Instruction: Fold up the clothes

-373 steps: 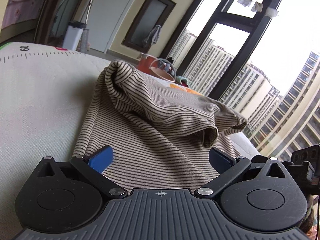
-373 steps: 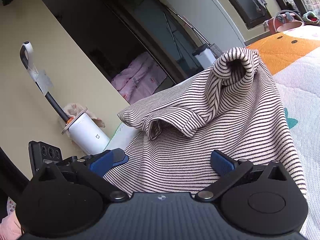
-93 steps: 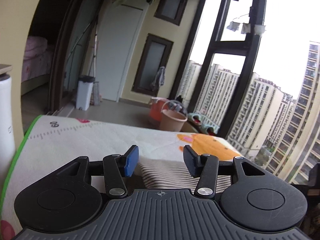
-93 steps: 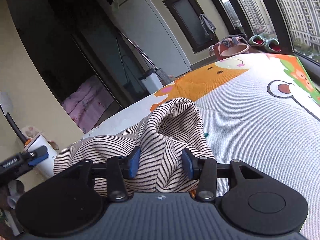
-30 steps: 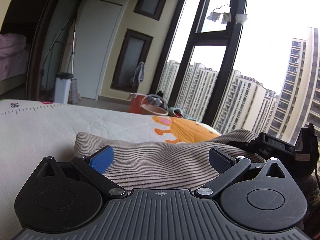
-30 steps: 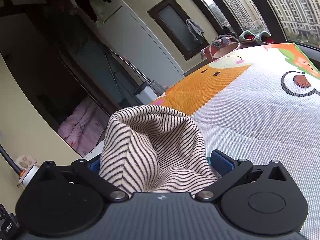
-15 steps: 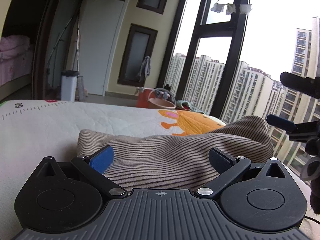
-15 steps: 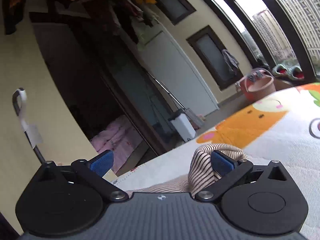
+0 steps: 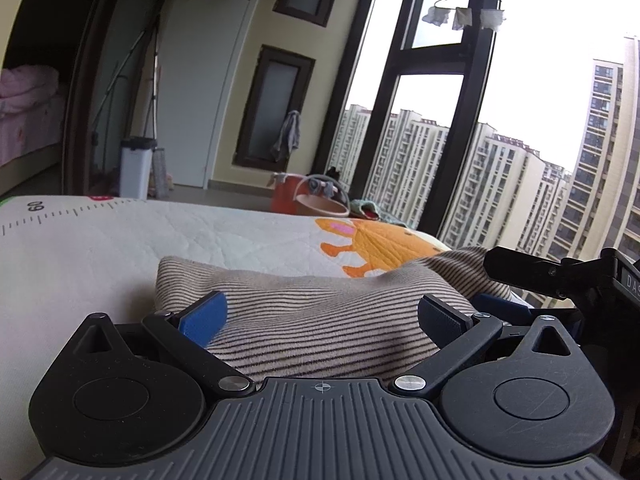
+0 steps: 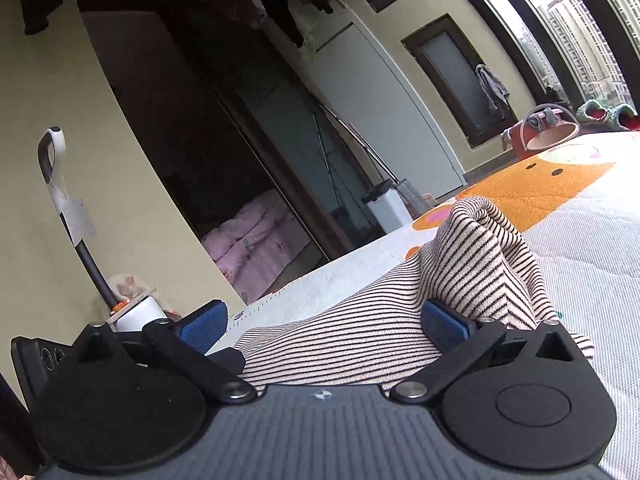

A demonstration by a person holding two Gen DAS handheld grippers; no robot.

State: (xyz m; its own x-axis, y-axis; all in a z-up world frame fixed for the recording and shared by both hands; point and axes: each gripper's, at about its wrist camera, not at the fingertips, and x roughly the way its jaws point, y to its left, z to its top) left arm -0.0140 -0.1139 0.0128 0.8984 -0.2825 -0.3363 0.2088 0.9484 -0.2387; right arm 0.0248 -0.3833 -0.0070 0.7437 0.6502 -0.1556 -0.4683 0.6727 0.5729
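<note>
A beige garment with thin dark stripes (image 9: pixel 304 300) lies folded on the quilted play mat (image 9: pixel 120 240). My left gripper (image 9: pixel 320 316) stands open low over its near edge, blue pads wide apart with cloth between them but not pinched. In the right wrist view the same striped garment (image 10: pixel 472 248) bunches into a raised peak just past my right gripper (image 10: pixel 324 320), which is open too; its right pad (image 10: pixel 444 322) touches the cloth. The right gripper's black body (image 9: pixel 560 276) shows at the right edge of the left wrist view, beside the garment.
The mat carries an orange animal print (image 9: pixel 380 244) and a printed ruler along its far edge (image 9: pixel 40 216). Beyond it are orange and pink basins (image 9: pixel 316 200), a white bin (image 9: pixel 136 168) and tall windows. A white cylinder appliance (image 10: pixel 136 312) and a black-handled tool (image 10: pixel 68 208) stand at the left.
Both grippers, shut on the garment three seconds ago, are open. In the last half second the right gripper has dropped back beside the garment, and the striped peak stands higher in its view.
</note>
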